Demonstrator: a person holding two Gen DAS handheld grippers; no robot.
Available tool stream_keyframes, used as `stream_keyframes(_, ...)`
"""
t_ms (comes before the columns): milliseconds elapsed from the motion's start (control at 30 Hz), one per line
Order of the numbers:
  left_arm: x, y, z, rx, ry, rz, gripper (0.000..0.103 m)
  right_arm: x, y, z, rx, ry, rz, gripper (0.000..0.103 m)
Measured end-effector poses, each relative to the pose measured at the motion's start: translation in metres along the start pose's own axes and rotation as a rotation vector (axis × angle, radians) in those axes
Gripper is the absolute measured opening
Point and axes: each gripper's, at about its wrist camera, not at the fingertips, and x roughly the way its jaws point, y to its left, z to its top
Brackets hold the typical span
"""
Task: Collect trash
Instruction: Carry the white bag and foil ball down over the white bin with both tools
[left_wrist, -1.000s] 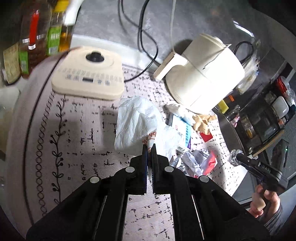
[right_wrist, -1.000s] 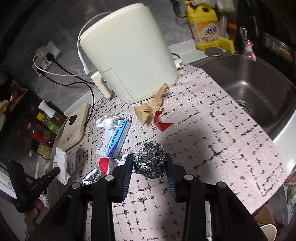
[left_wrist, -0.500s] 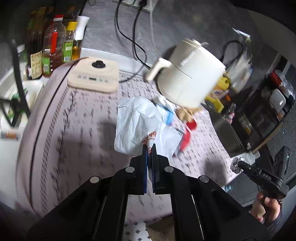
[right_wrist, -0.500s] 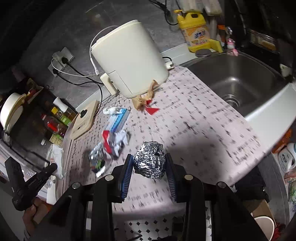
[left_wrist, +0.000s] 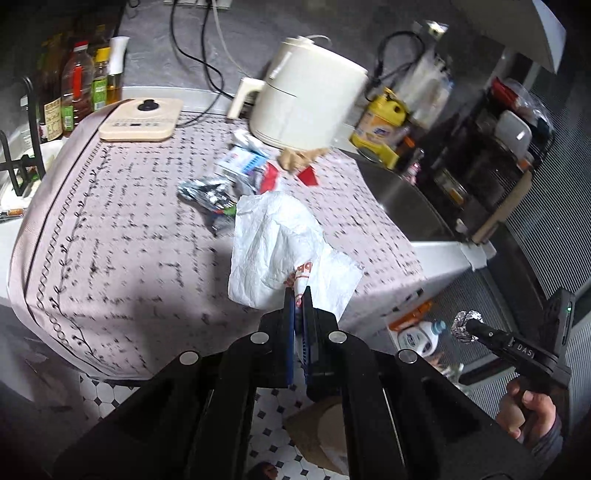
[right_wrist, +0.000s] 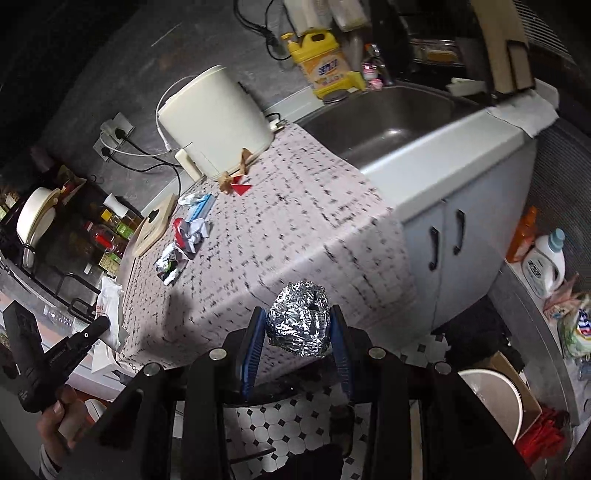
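Both loads are off the surface (right_wrist: 332, 206) now: my left tongs (left_wrist: 298, 295) pinch the white wrapper (left_wrist: 273, 254), my right tongs (right_wrist: 297, 325) clamp the foil ball (right_wrist: 299, 321) over the floor, more trash left behind.

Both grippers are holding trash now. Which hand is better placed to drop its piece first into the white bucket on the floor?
Probably the right. The right gripper holds the foil ball past the counter edge, and the white bucket shows low on its side. The left gripper pinches the white wrapper, which looks farther from it.
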Motion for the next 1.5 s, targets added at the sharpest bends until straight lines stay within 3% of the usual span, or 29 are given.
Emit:
stream_keyframes(233,0.013,-0.042,-0.037,0.052,0.058,-0.082,0.004,-0.038,-0.047,-0.046,0.067,0.003,-0.076,0.036)
stream_keyframes(567,0.044,-0.097,-0.089,0.168,0.211,-0.193,0.004,-0.054,-0.118,-0.109,0.231,0.045,-0.186,0.039)
stream_keyframes(633,0.049,-0.105,-0.096,0.185,0.231,-0.210,0.004,-0.060,-0.127,-0.118,0.266,0.034,-0.189,0.062)
stream_keyframes(700,0.053,-0.116,-0.105,0.210,0.254,-0.233,0.004,-0.073,-0.133,-0.125,0.277,-0.004,-0.212,0.065)
stream_keyframes(1133,0.097,-0.198,-0.173,0.353,0.434,-0.377,0.004,-0.175,-0.180,-0.171,0.383,-0.121,-0.365,0.068)
stream_keyframes(1500,0.129,-0.248,-0.213,0.462,0.552,-0.443,0.005,-0.217,-0.192,-0.201,0.451,-0.163,-0.422,0.068)
